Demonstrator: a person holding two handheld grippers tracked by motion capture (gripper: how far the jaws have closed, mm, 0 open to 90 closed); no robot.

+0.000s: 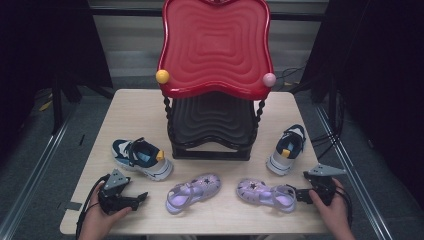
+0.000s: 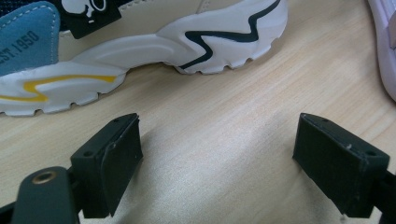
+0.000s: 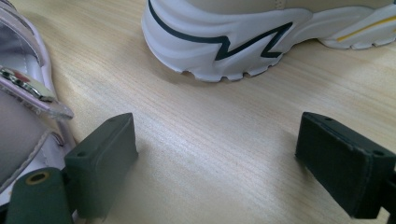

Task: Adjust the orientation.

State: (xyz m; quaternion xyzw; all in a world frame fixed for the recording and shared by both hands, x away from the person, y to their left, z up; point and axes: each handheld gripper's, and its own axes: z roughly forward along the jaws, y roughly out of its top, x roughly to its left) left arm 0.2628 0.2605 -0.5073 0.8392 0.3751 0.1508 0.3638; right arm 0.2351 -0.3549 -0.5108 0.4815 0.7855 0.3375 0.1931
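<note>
on the table, both grippers poised before the shoes

near the table's front edge we rest our left gripper (image 1: 142,196) and right gripper (image 1: 299,193), jaws spread wide on both, nothing between them. the navy-and-white child's trainer (image 1: 141,158) lies just ahead of the left one, the lilac plastic sandal (image 1: 266,193) touches or nearly touches the right. we judge the work barely begun: we're lining up a first grasp. next we need to close over a shoe's rim, then lift toward the red two-tier plastic shoe rack (image 1: 215,50).
</note>
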